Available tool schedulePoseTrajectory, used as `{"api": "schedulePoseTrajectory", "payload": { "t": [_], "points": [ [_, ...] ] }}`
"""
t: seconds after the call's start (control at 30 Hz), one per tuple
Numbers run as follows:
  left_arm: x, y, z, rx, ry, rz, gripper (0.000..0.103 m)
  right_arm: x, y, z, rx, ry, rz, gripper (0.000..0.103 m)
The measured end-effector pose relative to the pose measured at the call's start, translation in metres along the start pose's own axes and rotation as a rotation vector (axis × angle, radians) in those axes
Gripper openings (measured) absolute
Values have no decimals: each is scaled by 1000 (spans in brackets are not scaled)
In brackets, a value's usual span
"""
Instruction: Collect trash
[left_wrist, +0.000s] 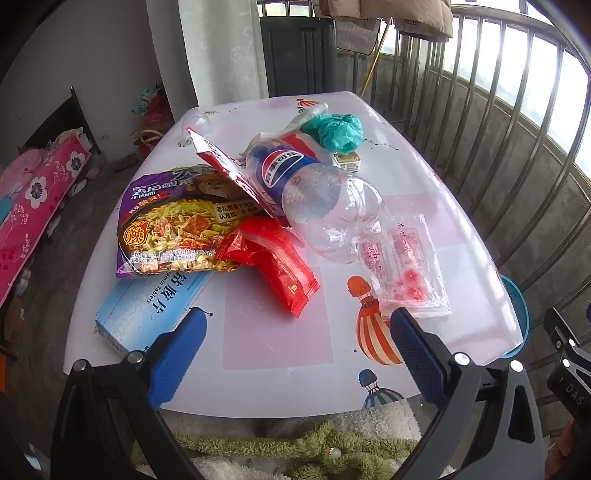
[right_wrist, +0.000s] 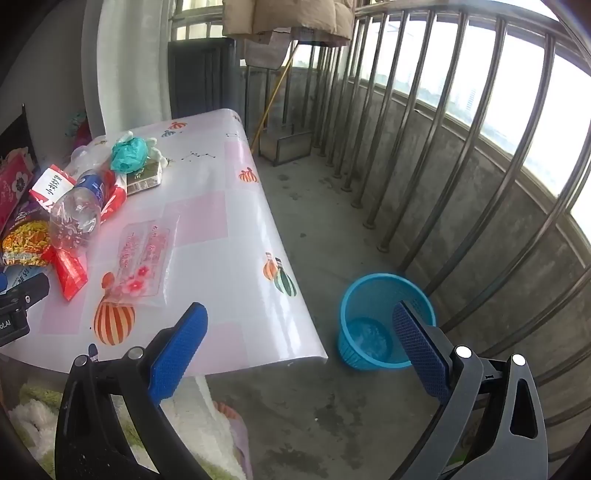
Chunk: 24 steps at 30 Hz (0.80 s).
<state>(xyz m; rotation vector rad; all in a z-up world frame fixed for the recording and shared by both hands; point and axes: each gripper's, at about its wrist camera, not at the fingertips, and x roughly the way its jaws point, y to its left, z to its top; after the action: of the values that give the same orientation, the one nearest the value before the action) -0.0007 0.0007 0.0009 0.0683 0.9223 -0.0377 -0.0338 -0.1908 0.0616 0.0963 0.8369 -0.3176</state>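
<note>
Left gripper: fingers spread wide with nothing between them, hovering over the near edge of the table.
Right gripper: fingers also wide apart and empty, held off the table's near right corner, over the concrete floor.
Blue basket: on the floor just right of the table, upright, mouth open.
Blue box: lies flat at the table's near left, partly under the noodle packet.
Red wrapper: near the table's middle, its upper end tucked under the bottle.
Clear sachet: flat on the table, right of the red wrapper, touching the bottle's base.
Noodle packet: purple and yellow, on the table's left side, behind the blue box.
Plastic bottle: empty, on its side across the table's centre, resting on a red-and-white carton.
Green bag: crumpled, toward the table's far side, just beyond a small box.
</note>
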Motion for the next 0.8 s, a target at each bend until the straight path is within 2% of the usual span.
{"api": "schedulePoseTrajectory", "payload": {
  "t": [0.27, 0.53, 0.8],
  "points": [
    [3, 1, -2, -1, 4, 5, 97, 0, -6, -2, -2, 4, -4, 95],
    [1, 1, -1, -2, 8, 6, 97, -2, 10, 1, -5, 3, 2, 95],
    [1, 4, 0, -6, 9, 6, 97, 0, 10, 1, -20, 3, 14, 95]
  ]
}}
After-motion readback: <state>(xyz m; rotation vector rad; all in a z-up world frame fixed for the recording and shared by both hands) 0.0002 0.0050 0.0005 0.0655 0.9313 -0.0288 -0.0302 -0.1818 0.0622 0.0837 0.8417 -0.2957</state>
